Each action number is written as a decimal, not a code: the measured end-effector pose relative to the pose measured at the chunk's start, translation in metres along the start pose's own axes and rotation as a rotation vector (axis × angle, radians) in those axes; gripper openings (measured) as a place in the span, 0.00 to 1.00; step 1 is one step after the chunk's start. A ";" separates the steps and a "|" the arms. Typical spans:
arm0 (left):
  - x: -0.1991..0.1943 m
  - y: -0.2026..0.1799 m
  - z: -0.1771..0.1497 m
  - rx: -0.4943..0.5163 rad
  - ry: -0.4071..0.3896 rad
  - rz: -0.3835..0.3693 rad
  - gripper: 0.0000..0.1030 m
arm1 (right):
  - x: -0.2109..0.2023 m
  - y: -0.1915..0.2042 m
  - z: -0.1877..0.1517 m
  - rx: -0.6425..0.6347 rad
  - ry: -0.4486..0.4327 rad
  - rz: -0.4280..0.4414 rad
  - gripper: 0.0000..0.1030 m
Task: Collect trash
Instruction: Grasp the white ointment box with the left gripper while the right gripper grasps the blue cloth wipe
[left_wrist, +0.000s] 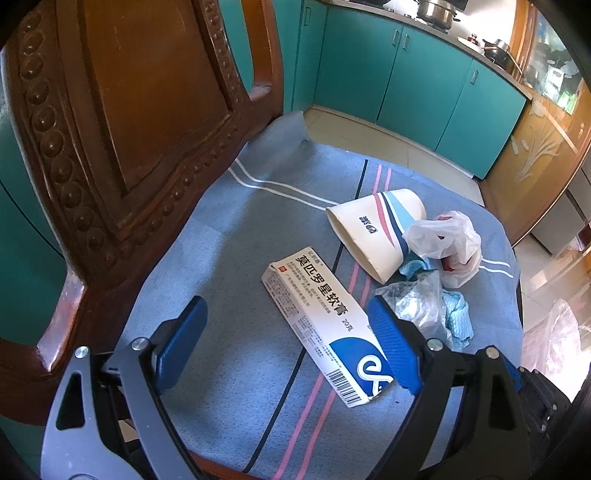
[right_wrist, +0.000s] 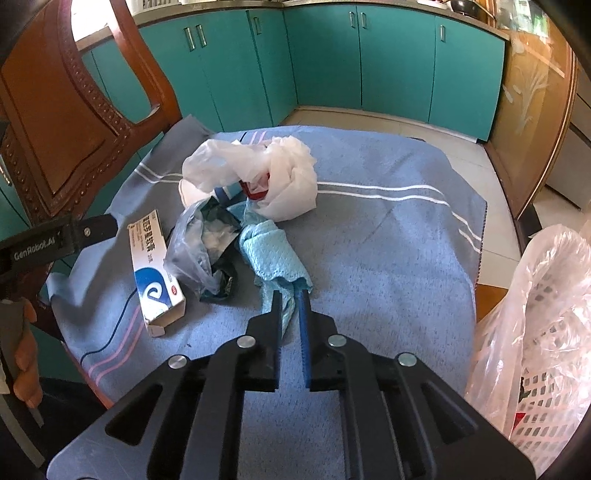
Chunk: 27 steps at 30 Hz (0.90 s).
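Observation:
Trash lies on a blue striped cloth (left_wrist: 229, 258) that covers a chair seat. A white ointment box (left_wrist: 317, 314) lies slantwise between the fingers of my left gripper (left_wrist: 287, 310), which stands wide open; its right finger crosses over the box's near end. Beyond lie a tipped paper cup (left_wrist: 373, 229), a white plastic bag (left_wrist: 447, 240), a crumpled clear bag (left_wrist: 417, 302) and a light blue wipe (left_wrist: 456, 314). In the right wrist view my right gripper (right_wrist: 289, 299) is shut on the near end of the light blue wipe (right_wrist: 269, 251), next to the clear bag (right_wrist: 192, 251) and the box (right_wrist: 155, 266).
The carved wooden chair back (left_wrist: 129, 110) rises on the left. A white basket lined with a plastic bag (right_wrist: 535, 314) stands at the right of the seat. Teal cabinets (right_wrist: 369, 66) and tiled floor (right_wrist: 369, 118) lie behind. A hand (right_wrist: 26, 347) holds the left gripper's handle.

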<state>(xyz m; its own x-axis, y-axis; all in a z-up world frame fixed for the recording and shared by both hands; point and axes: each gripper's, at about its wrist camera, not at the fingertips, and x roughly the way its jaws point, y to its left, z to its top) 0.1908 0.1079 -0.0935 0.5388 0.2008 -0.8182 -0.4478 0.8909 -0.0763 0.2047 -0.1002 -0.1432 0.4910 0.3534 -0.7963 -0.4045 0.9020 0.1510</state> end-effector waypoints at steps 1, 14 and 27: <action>0.000 0.001 0.000 -0.001 0.000 -0.001 0.87 | 0.001 0.000 0.001 0.006 -0.003 -0.001 0.16; 0.003 0.014 0.003 -0.051 0.033 -0.040 0.87 | 0.004 -0.016 0.004 0.061 -0.009 -0.016 0.54; 0.019 0.013 -0.002 -0.052 0.078 -0.021 0.87 | 0.048 0.029 0.016 -0.079 0.013 -0.019 0.24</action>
<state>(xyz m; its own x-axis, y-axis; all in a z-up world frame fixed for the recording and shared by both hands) 0.1938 0.1227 -0.1106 0.4919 0.1484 -0.8579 -0.4746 0.8718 -0.1213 0.2295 -0.0532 -0.1679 0.4895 0.3329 -0.8060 -0.4553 0.8859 0.0894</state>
